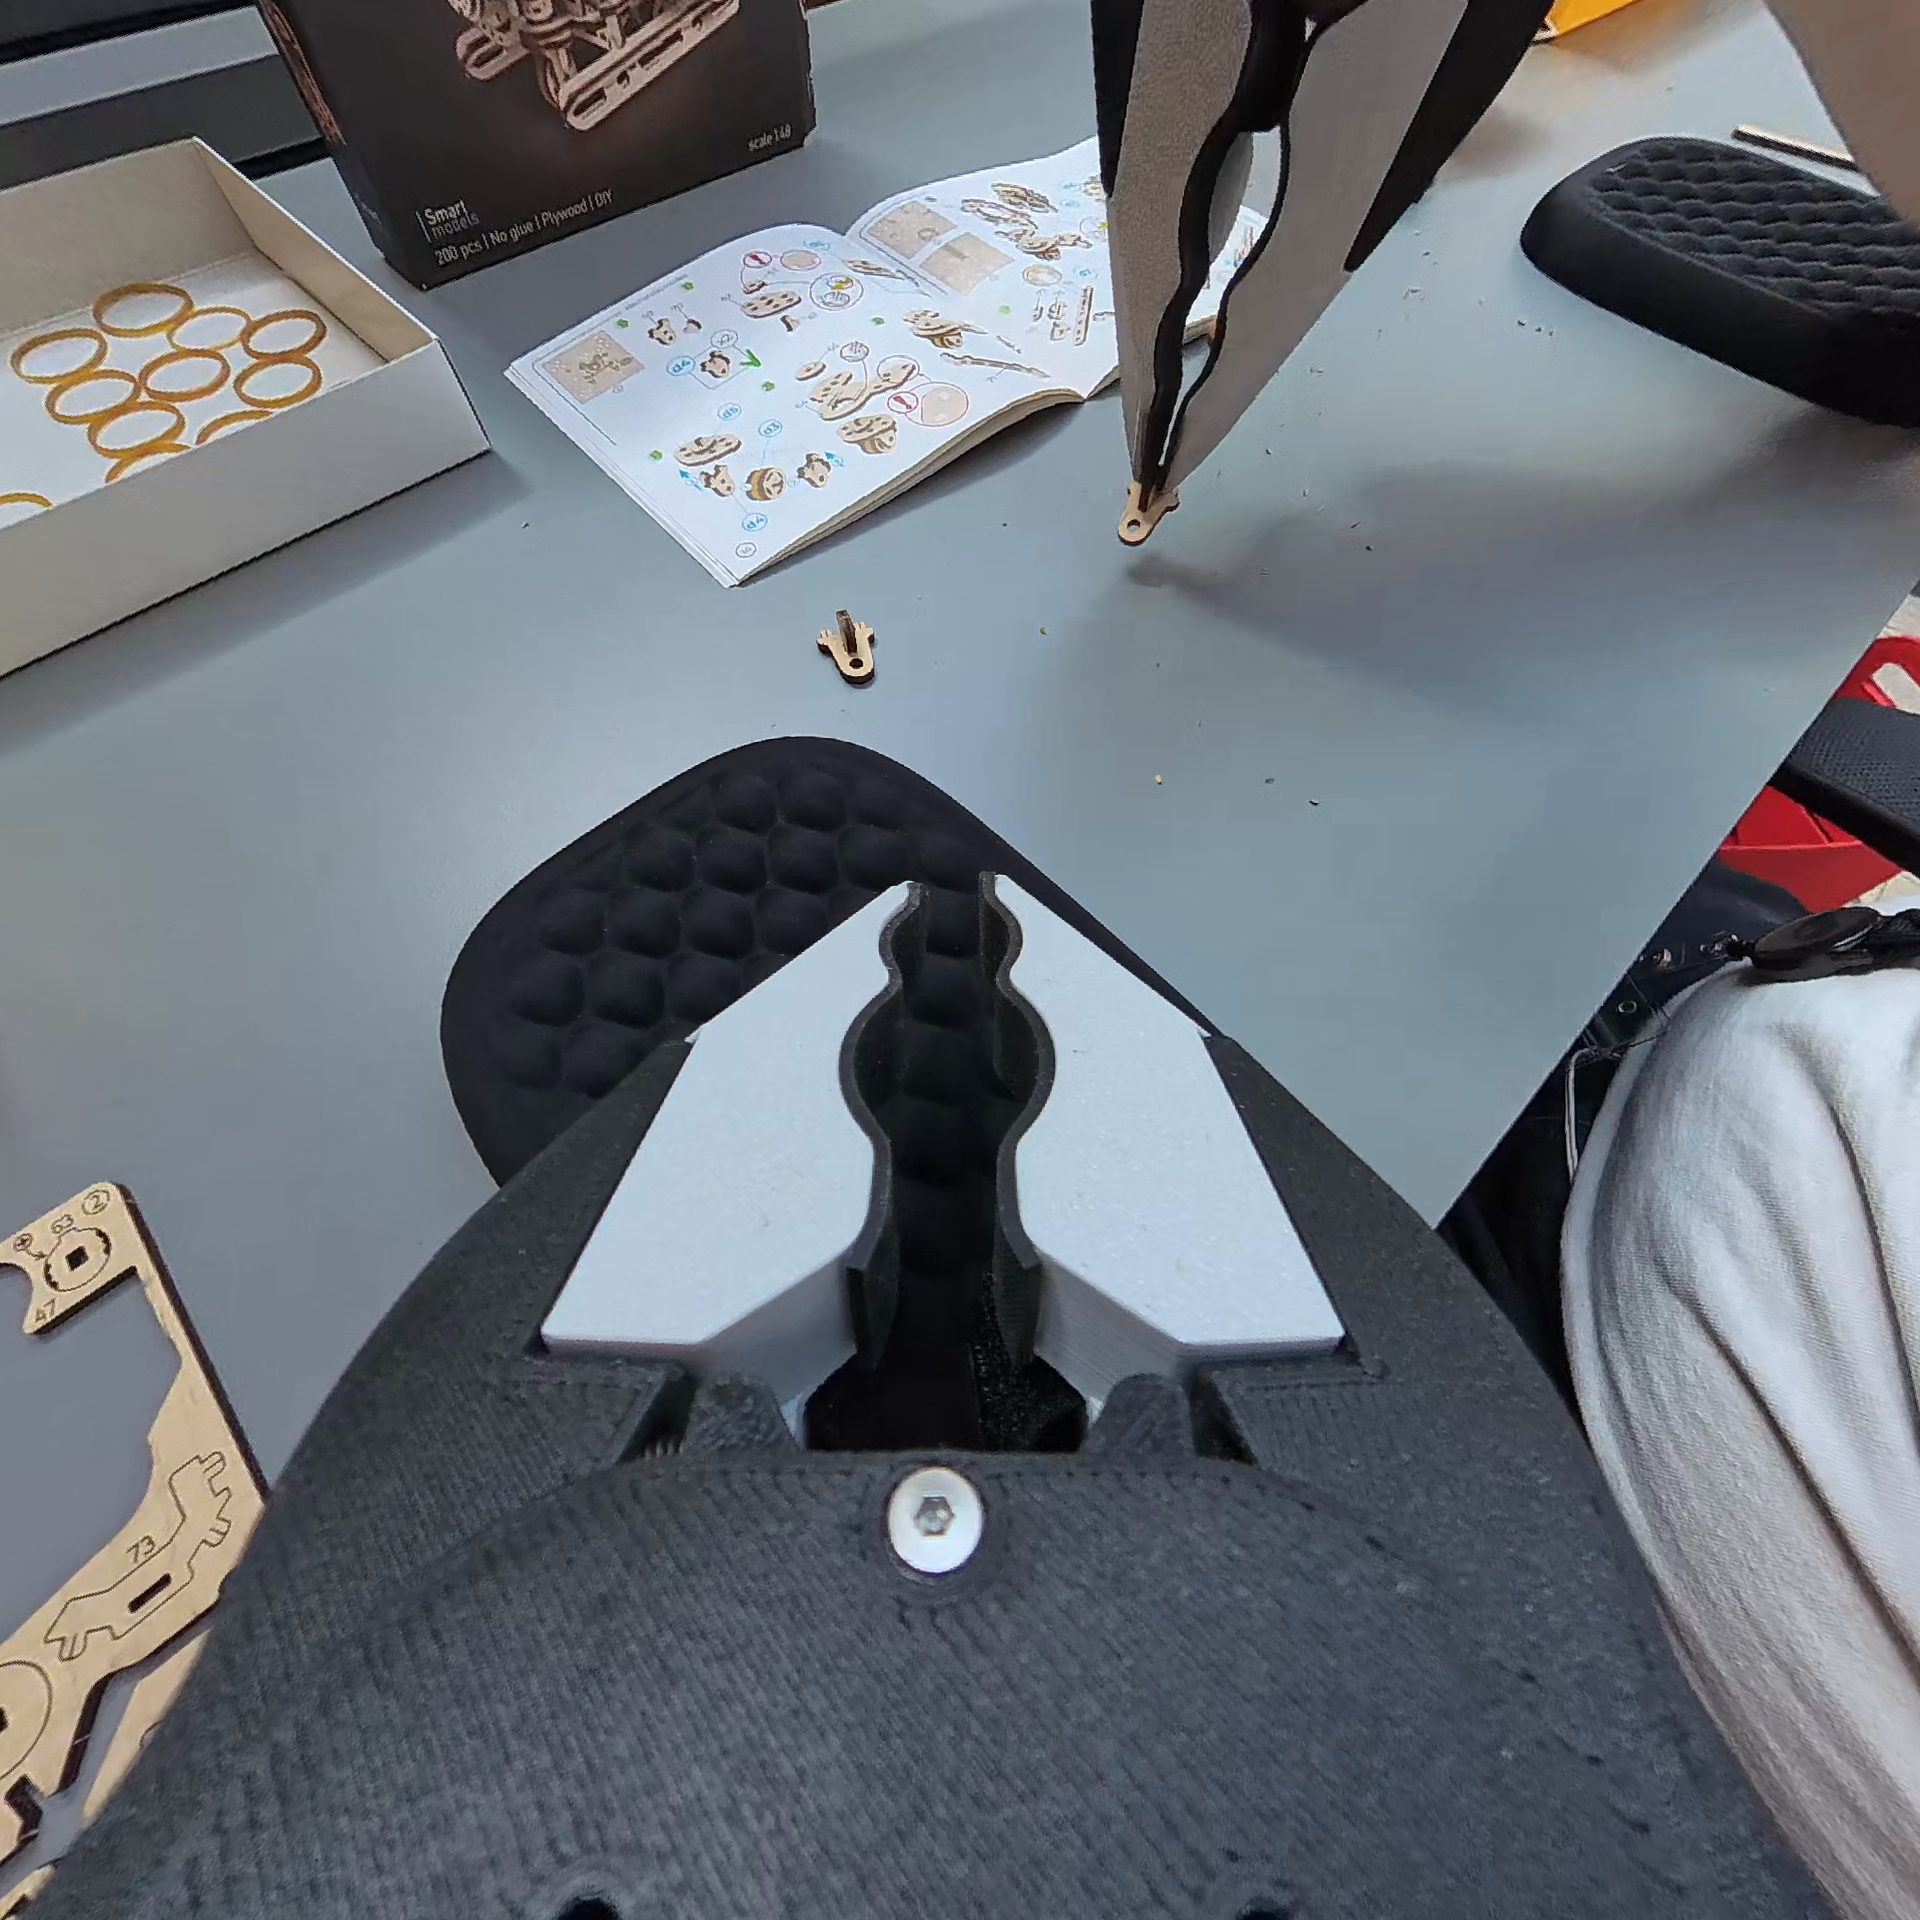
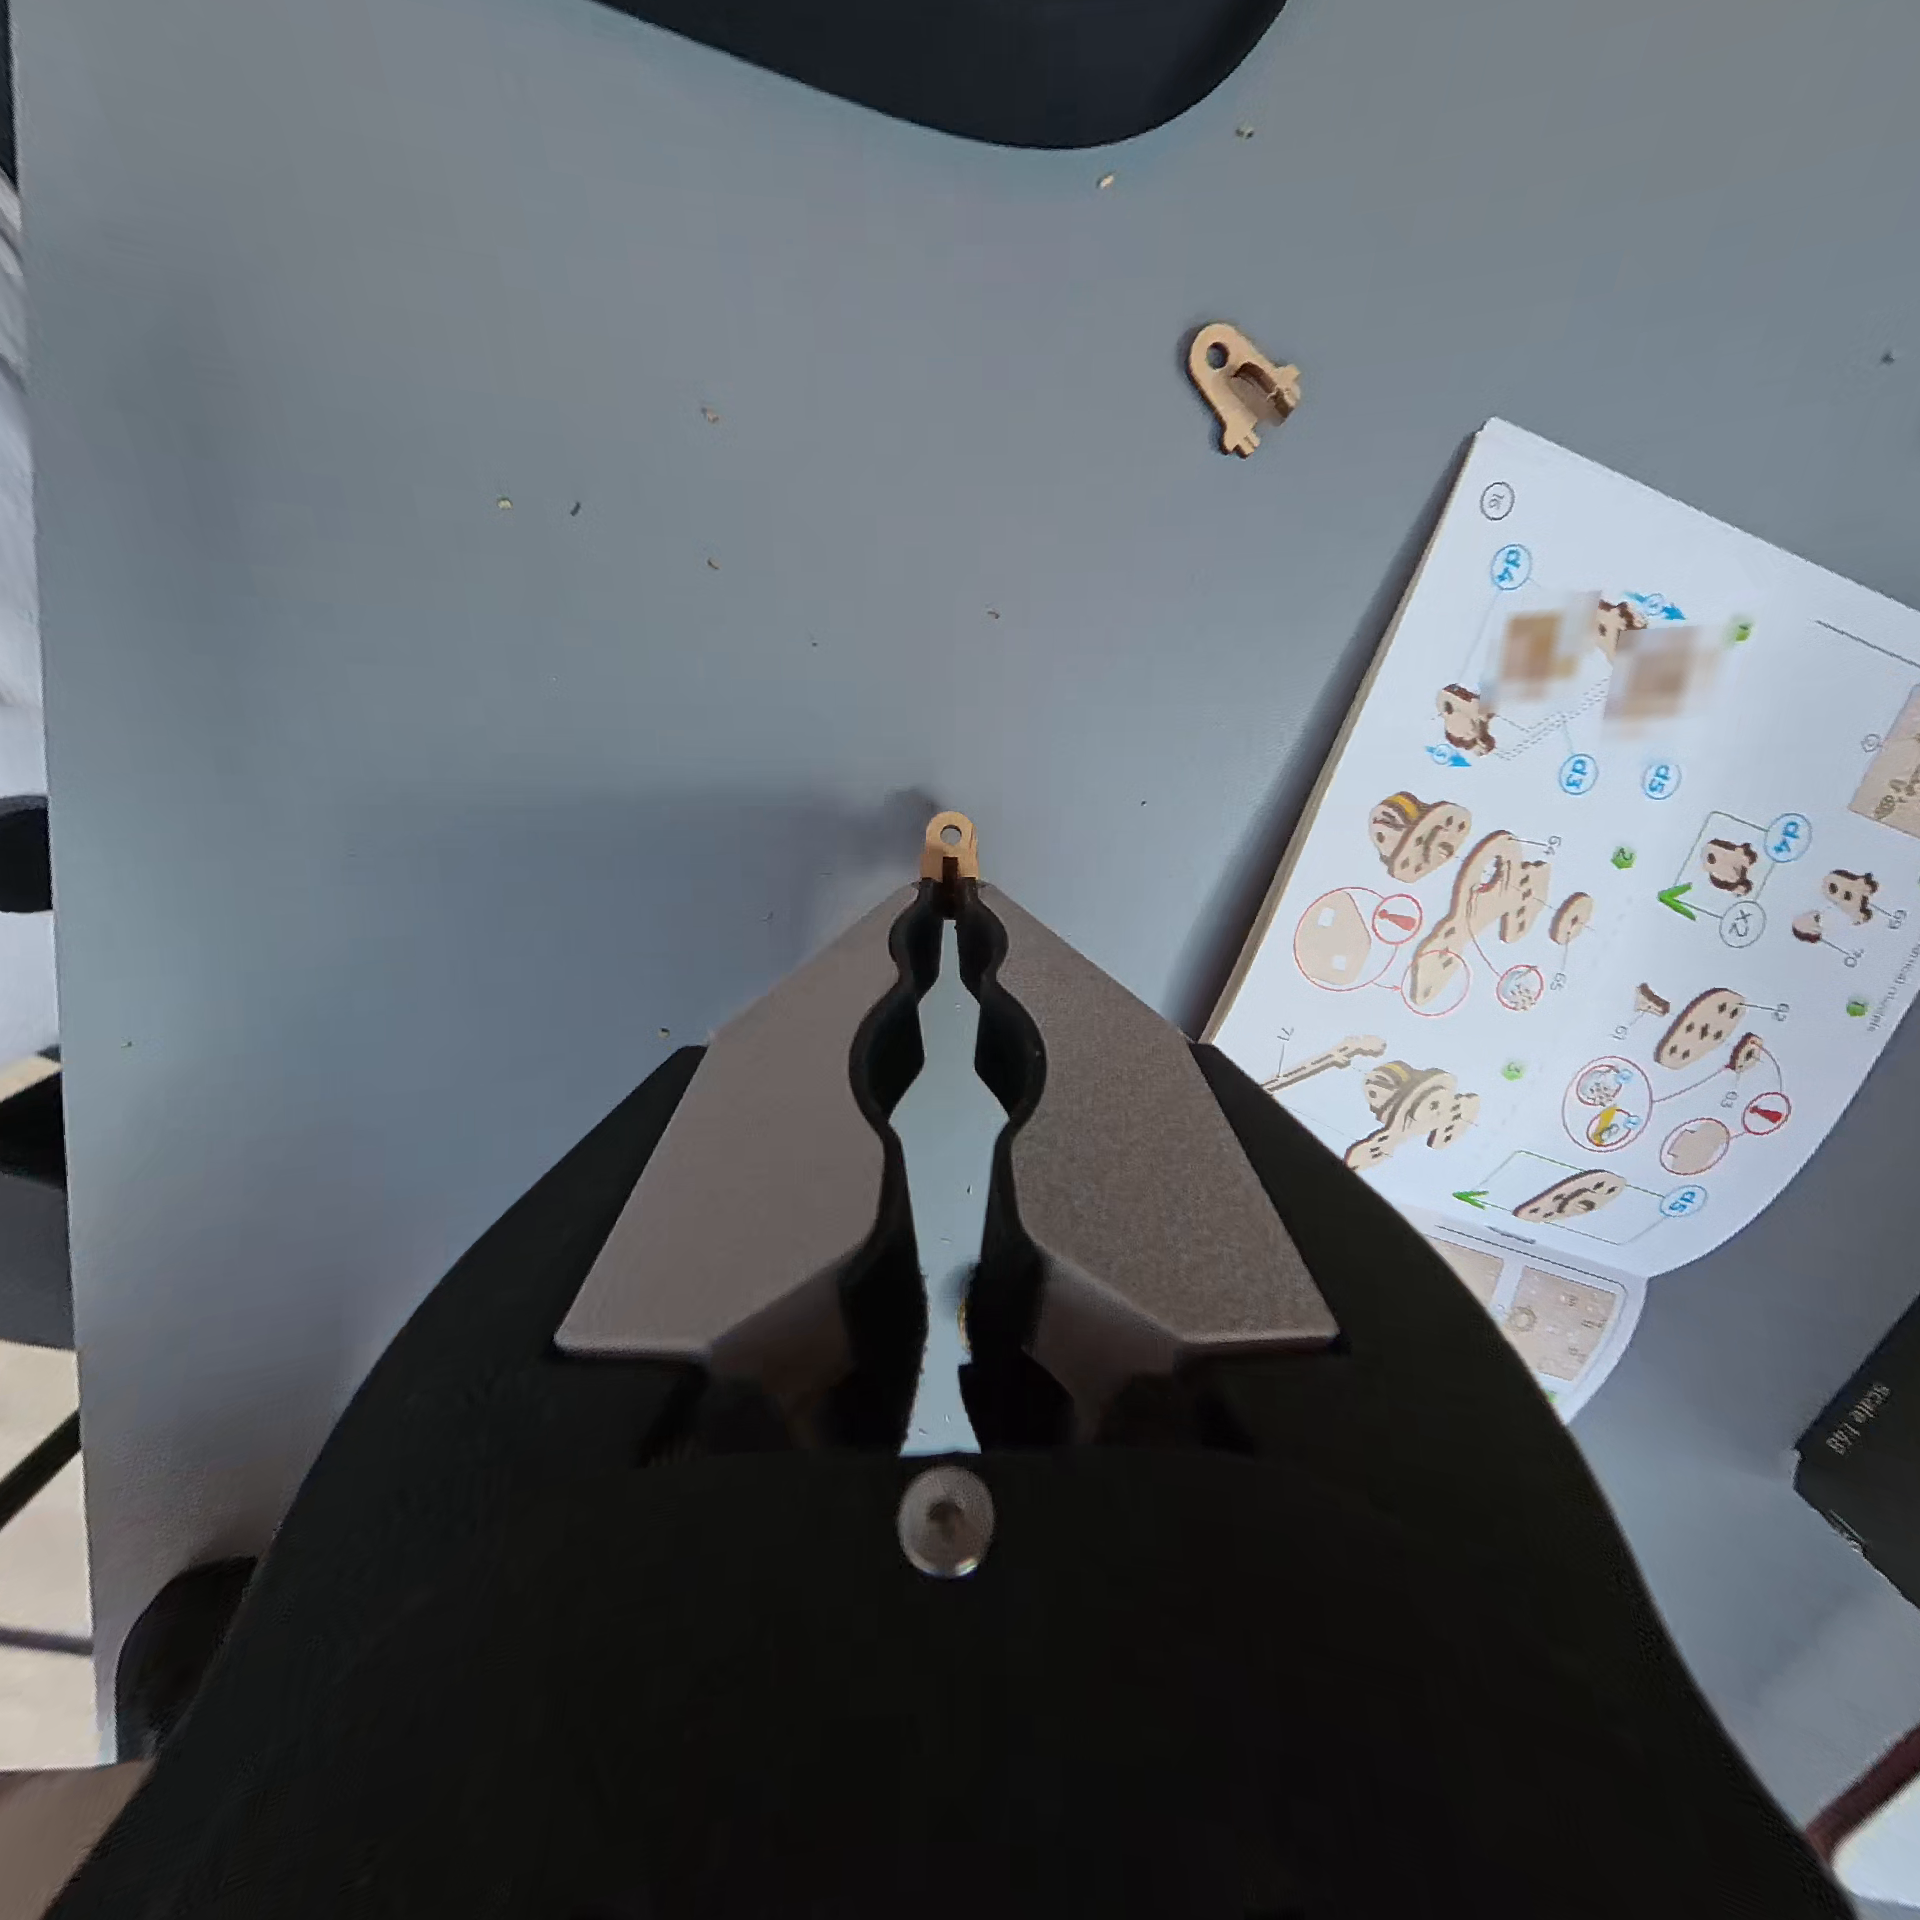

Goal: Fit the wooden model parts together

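My right gripper [image 2: 949, 888] is shut on a small wooden part with a ring hole [image 2: 949, 844] and holds it by its tab just above the grey table. In the left wrist view this gripper [image 1: 1151, 480] points down with the part [image 1: 1146, 511] at its tips. A second small wooden part [image 1: 847, 646] lies loose on the table, left of and nearer than the held one; it also shows in the right wrist view [image 2: 1242, 387]. My left gripper [image 1: 951, 885] is narrowly open and empty, above a black honeycomb pad [image 1: 665, 935].
An open instruction booklet [image 1: 831, 384] lies behind the parts. A black kit box [image 1: 561, 114] and a white tray with rubber rings [image 1: 187, 374] stand at the back left. A plywood parts sheet [image 1: 94, 1475] lies near left. Another black pad [image 1: 1745, 260] lies at the right, near the table edge [image 1: 1662, 935]. Some 15 cm of space lies between my two pairs of fingers.
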The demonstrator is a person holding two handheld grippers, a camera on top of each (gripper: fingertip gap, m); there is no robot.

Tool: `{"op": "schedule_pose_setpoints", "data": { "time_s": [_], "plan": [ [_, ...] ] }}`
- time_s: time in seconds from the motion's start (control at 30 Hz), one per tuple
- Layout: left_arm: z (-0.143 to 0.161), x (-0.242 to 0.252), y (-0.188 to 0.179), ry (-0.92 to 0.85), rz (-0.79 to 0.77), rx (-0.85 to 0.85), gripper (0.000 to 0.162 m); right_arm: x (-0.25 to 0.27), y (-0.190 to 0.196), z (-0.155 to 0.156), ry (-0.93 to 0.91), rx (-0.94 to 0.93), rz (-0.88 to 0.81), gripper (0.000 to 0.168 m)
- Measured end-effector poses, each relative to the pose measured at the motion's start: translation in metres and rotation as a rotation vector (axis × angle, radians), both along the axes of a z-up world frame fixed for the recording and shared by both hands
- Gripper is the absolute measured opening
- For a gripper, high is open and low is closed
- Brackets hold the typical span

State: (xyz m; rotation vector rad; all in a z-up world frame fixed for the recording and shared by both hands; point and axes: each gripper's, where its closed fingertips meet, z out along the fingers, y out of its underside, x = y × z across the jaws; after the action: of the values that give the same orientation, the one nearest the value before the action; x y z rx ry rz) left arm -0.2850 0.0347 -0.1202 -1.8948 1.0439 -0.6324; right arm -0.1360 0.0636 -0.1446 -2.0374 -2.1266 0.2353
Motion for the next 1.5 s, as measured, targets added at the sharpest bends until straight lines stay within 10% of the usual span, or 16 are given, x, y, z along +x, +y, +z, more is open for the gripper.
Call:
{"op": "schedule_pose_setpoints", "data": {
  "time_s": [0.93, 1.5],
  "plan": [
    [0.001, 0.0, 0.0, -0.014, -0.004, -0.003, 0.008, 0.011, 0.002, -0.016, -0.332, 0.037, 0.073, 0.003],
    [0.001, -0.002, 0.0, -0.016, 0.002, -0.002, 0.008, 0.004, 0.005, -0.005, 0.141, -0.033, -0.045, 0.007]
  ]
}}
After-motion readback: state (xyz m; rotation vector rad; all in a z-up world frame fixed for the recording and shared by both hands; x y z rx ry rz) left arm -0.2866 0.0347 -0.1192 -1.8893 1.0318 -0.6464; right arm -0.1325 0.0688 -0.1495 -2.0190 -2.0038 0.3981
